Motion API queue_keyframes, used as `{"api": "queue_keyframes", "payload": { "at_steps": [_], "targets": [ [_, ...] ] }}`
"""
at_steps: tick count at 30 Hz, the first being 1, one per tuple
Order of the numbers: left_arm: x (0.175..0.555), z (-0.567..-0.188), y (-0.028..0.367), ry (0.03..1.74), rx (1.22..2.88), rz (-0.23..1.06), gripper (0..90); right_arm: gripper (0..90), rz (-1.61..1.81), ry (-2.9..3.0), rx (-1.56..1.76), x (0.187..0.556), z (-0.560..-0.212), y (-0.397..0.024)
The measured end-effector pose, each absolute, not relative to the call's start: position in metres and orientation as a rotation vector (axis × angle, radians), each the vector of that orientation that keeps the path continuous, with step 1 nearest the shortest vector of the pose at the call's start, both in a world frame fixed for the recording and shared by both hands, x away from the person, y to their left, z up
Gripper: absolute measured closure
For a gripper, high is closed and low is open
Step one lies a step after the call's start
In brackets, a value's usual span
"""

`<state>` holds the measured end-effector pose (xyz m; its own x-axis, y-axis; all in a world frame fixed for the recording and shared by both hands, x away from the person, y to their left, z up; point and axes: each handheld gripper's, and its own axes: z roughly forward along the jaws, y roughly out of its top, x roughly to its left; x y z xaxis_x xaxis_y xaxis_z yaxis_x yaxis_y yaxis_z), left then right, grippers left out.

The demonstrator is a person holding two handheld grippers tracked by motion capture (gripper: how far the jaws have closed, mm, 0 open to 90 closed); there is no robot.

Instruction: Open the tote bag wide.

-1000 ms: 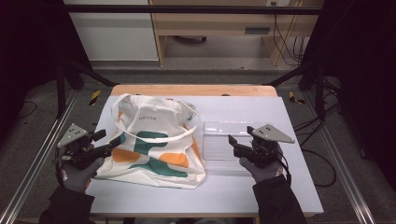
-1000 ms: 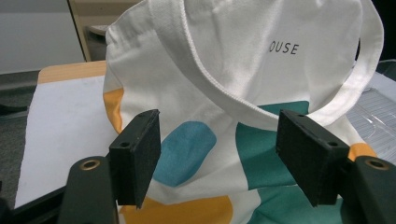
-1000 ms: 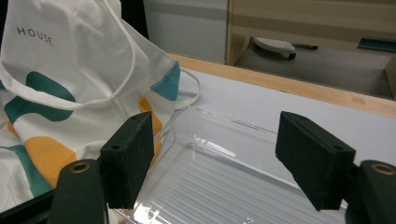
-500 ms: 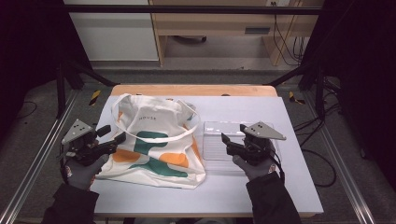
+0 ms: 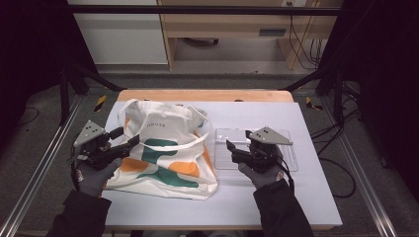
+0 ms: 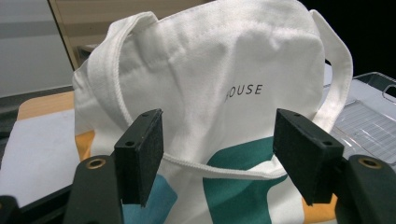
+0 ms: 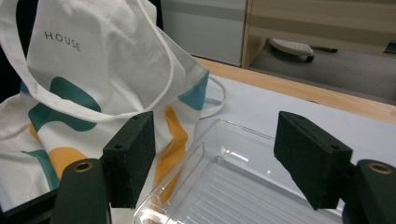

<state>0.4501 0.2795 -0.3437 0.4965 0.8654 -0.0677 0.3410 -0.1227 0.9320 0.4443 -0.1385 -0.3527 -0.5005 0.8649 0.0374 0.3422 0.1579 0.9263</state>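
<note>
A white table [image 5: 306,123] with a wooden far edge [image 5: 202,95] stands on grey floor [image 5: 44,138].

Your high view looks forward and down from above your side of the white-topped table [image 5: 276,207]. Each gripper view sits low and close, looking along its own jaws. Both share the cream canvas tote bag with green and orange shapes [image 6: 219,70] and the clear ribbed plastic tray [image 7: 243,186].

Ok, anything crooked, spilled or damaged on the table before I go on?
Nothing stands out. The tote bag lies rumpled but whole, one strap looped across its front. The clear tray sits flat beside it. Nothing is spilled on the table.
</note>
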Motion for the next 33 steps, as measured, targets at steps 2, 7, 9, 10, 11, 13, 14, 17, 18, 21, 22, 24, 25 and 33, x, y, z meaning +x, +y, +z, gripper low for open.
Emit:
{"api": "queue_keyframes", "payload": {
  "at_steps": [2,7,9,10,11,13,14,17,18,21,22,24,25,33],
  "targets": [
    [0.452,-0.343,0.277,1.034,1.701,0.631,33.9,29.4,1.333,1.930,1.137,0.445,-0.353,-0.136],
    [0.458,-0.343,0.271,1.036,1.714,0.640,35.6,29.5,1.340,1.940,1.131,0.447,-0.353,-0.130],
    [0.460,-0.343,0.269,1.036,1.719,0.643,36.0,29.6,1.340,1.944,1.129,0.447,-0.352,-0.129],
    [0.461,-0.344,0.268,1.037,1.728,0.651,36.5,29.7,1.340,1.945,1.129,0.447,-0.353,-0.128],
    [0.464,-0.344,0.267,1.042,1.733,0.657,36.9,29.7,1.340,1.948,1.127,0.448,-0.353,-0.127],
    [0.466,-0.344,0.266,1.046,1.736,0.655,38.7,29.8,1.343,1.950,1.125,0.449,-0.352,-0.124],
    [0.468,-0.344,0.265,1.048,1.736,0.654,38.7,29.8,1.343,1.950,1.125,0.449,-0.352,-0.124],
    [0.473,-0.347,0.260,1.048,1.763,0.662,41.5,30.1,1.348,1.960,1.112,0.451,-0.351,-0.118],
    [0.473,-0.347,0.260,1.048,1.763,0.662,42.2,30.1,1.348,1.960,1.112,0.451,-0.351,-0.118],
    [0.476,-0.349,0.257,1.050,1.788,0.680,43.9,30.2,1.348,1.969,1.106,0.452,-0.351,-0.113],
    [0.477,-0.350,0.256,1.051,1.795,0.684,44.9,30.3,1.348,1.972,1.100,0.452,-0.350,-0.112],
    [0.478,-0.352,0.255,1.052,1.802,0.684,48.0,30.4,1.350,1.979,1.095,0.453,-0.350,-0.107],
    [0.479,-0.355,0.254,1.054,1.816,0.682,49.3,30.5,1.351,1.982,1.092,0.454,-0.351,-0.106],
    [0.484,-0.366,0.256,1.087,1.853,0.659,62.3,31.0,1.353,1.997,1.089,0.458,-0.353,-0.098]
  ]
}}
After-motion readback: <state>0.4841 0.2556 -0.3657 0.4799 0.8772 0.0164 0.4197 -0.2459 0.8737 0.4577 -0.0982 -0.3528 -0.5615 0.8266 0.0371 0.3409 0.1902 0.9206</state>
